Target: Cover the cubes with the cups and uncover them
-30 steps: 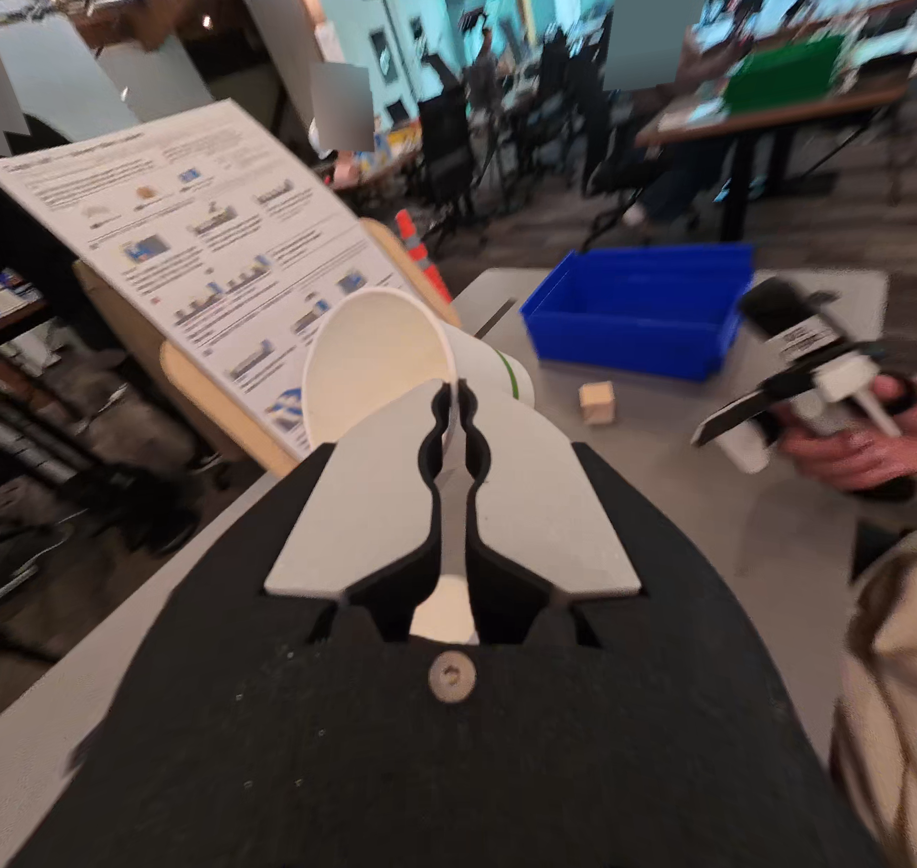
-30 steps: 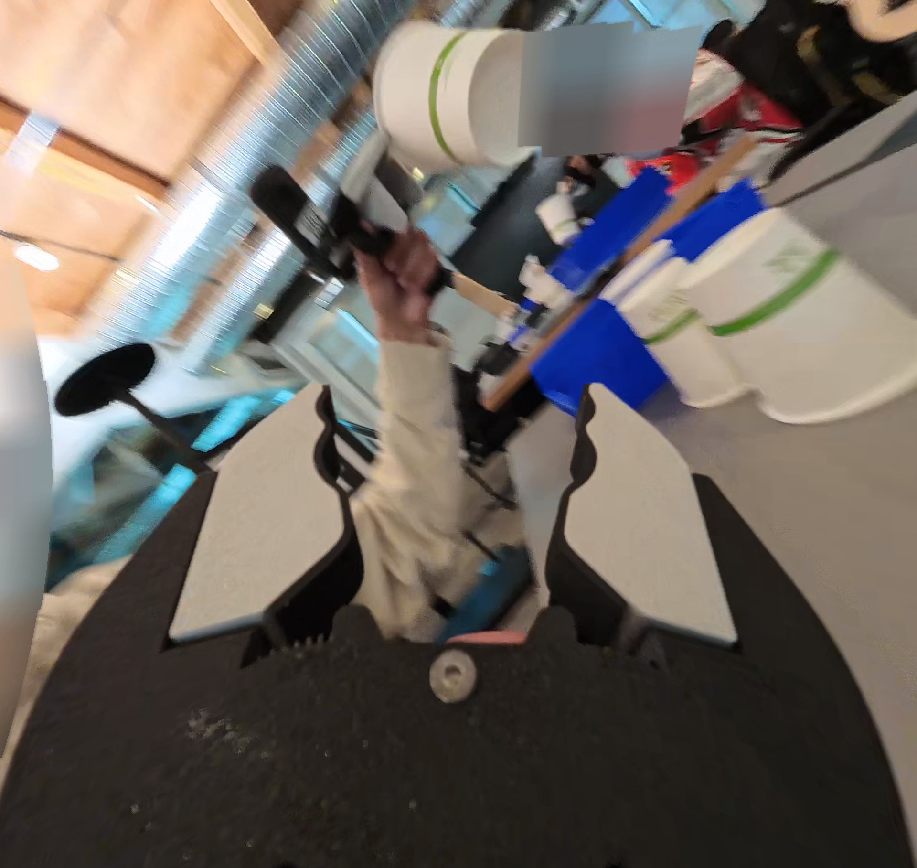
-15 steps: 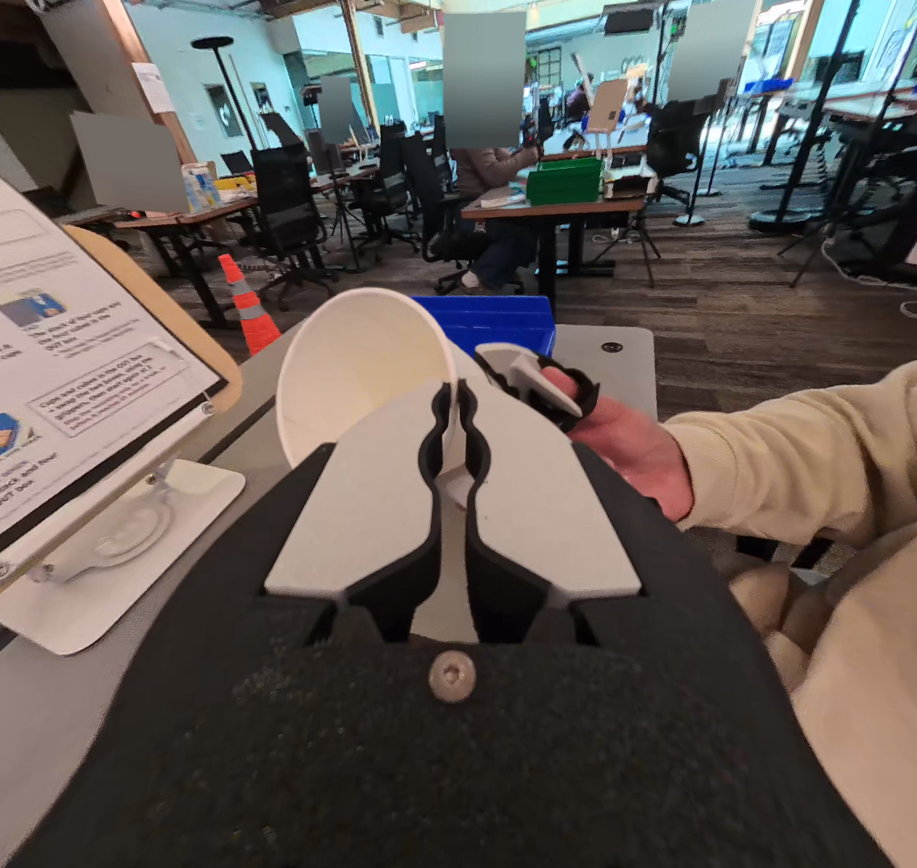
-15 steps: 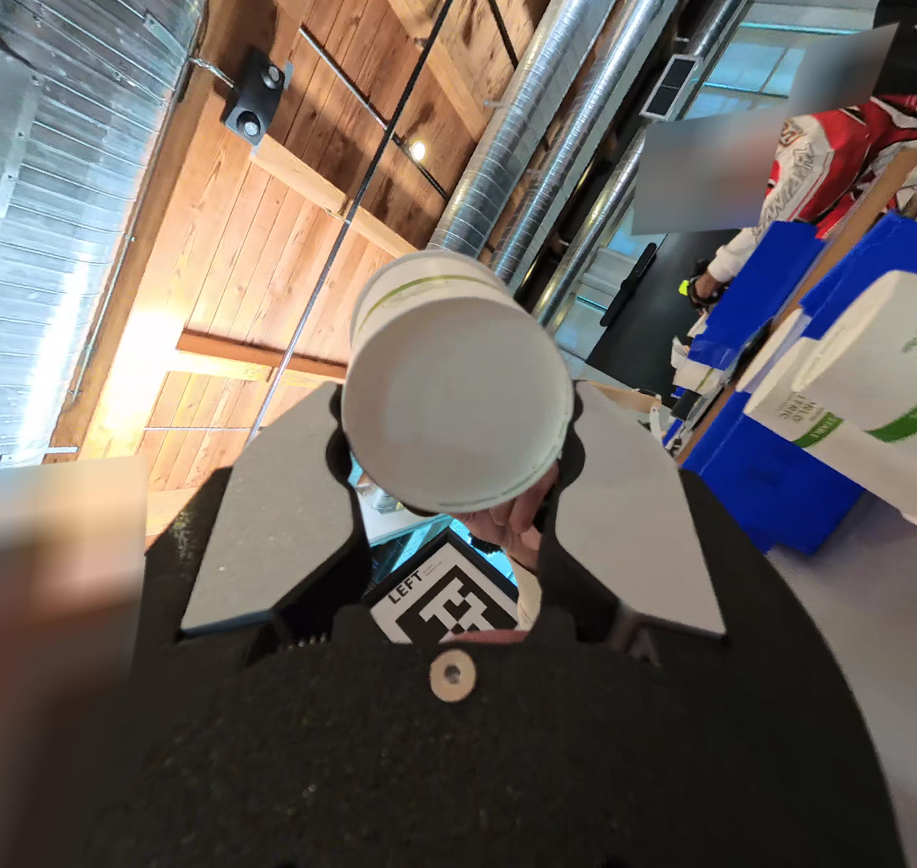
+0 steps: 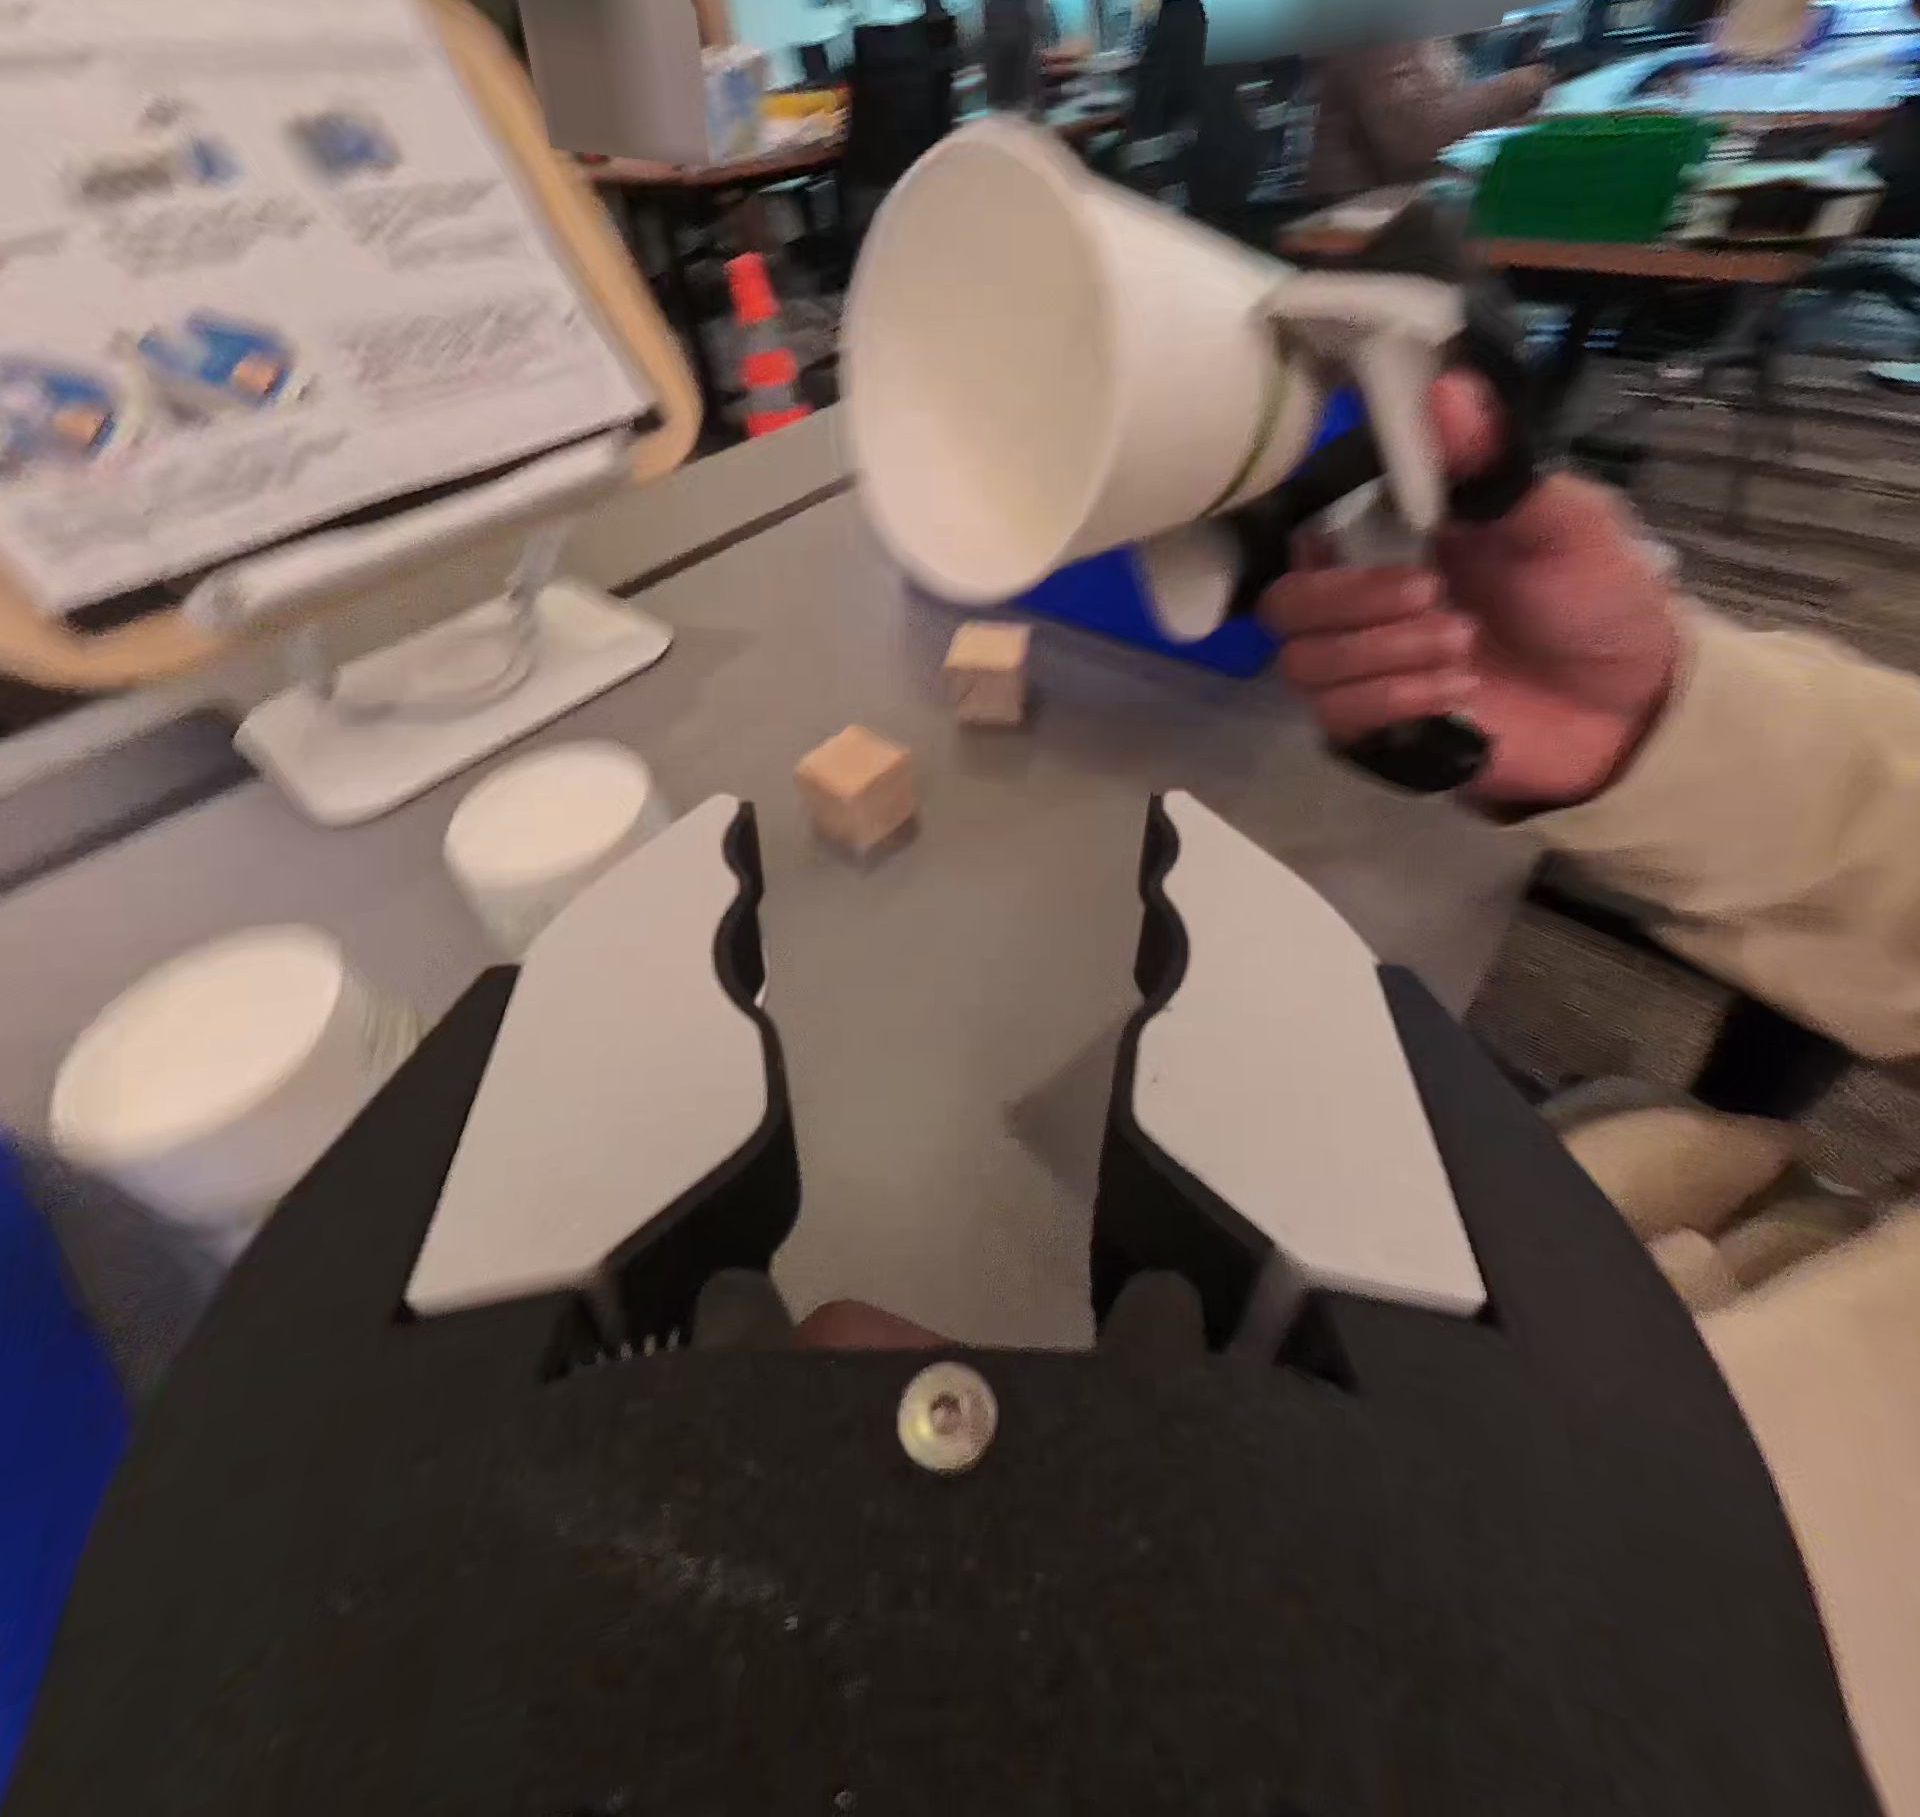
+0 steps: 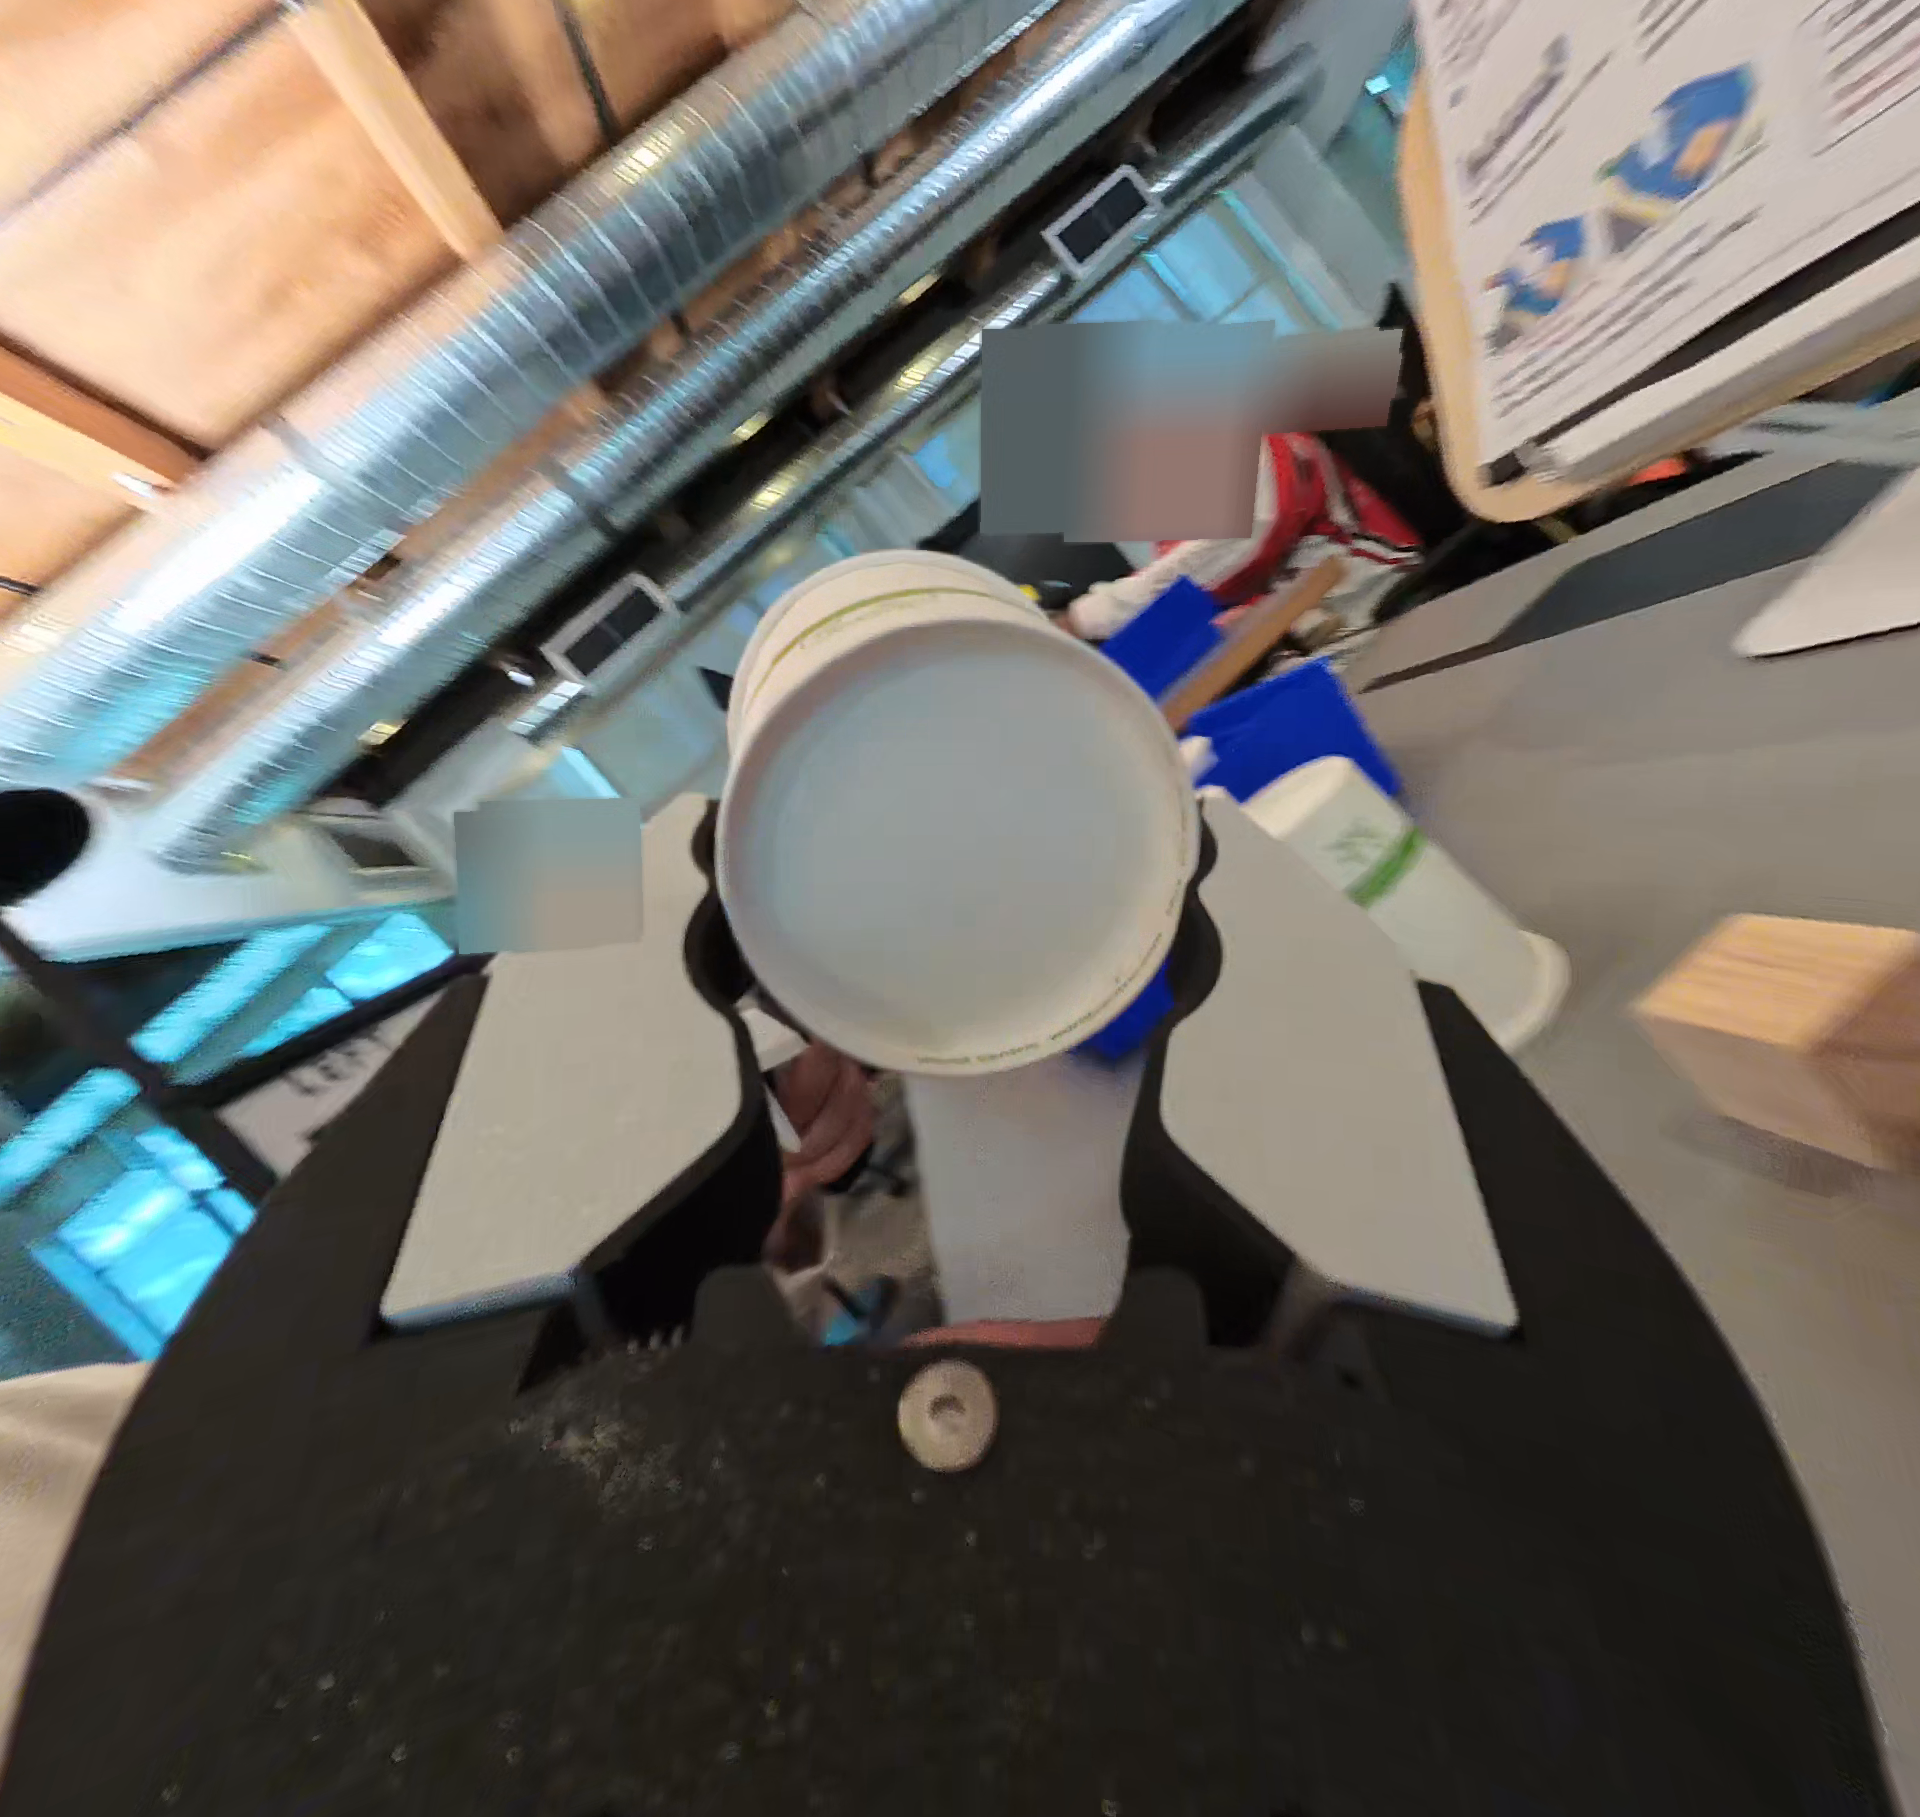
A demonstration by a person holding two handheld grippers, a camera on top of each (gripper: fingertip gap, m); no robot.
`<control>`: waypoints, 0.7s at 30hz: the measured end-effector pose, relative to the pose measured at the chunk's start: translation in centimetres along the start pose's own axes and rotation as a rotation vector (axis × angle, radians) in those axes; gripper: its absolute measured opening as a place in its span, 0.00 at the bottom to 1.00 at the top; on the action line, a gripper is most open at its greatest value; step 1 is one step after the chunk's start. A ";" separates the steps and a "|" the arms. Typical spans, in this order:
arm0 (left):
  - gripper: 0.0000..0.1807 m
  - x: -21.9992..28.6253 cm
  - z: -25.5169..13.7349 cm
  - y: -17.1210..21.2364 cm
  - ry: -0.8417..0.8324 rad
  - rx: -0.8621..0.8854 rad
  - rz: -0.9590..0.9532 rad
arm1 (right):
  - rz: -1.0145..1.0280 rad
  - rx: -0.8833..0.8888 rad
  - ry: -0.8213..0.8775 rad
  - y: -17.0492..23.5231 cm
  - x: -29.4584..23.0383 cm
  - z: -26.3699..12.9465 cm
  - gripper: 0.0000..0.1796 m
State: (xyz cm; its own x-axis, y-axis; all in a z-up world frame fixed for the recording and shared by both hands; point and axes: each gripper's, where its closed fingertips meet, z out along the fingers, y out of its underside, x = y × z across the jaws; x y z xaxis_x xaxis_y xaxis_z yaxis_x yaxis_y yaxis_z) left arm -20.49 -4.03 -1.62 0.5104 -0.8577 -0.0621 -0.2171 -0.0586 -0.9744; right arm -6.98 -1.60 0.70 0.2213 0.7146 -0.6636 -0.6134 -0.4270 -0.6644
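1. Cup handed over since half a second ago: our left gripper (image 5: pixel 940 858), then pinching its rim, now stands spread and empty; right gripper (image 6: pixel 951 894) clamps the cup (image 6: pixel 951 874) at its base.
2. Cup hangs tilted above two bare cubes (image 5: pixel 855 793); covering comes next, we judge.
3. Inverted cups (image 5: pixel 545 827) and the instruction stand (image 5: pixel 447 697) crowd the left side; blue bin (image 5: pixel 1132 595) sits behind.

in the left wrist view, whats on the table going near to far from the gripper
left gripper, open → nearest upside-down cup → second upside-down cup → nearer wooden cube → farther wooden cube → blue bin, partly behind the held cup
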 end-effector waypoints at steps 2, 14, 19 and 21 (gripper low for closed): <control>0.38 -1.7 -0.7 4.4 -0.203 -0.045 -0.073 | -0.069 -0.018 0.085 0.8 0.7 -1.9 0.46; 0.31 -2.9 -1.9 9.2 -0.376 -0.084 -0.169 | -0.478 -0.312 0.493 -0.2 4.0 -5.5 0.46; 0.30 -2.7 -1.5 10.0 -0.386 -0.132 -0.136 | -0.625 -0.817 0.660 -1.4 9.4 -1.9 0.46; 0.30 -2.7 -1.4 10.1 -0.381 -0.138 -0.130 | -0.648 -0.949 0.687 -0.9 11.4 -0.1 0.46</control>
State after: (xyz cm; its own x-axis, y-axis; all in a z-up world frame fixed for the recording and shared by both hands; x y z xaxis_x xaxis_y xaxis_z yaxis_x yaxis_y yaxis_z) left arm -25.22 -3.06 -10.94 0.8062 -0.5902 -0.0416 -0.2270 -0.2437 -0.9429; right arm -3.82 6.89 -6.35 0.7755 0.6313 0.0087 0.4449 -0.5367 -0.7170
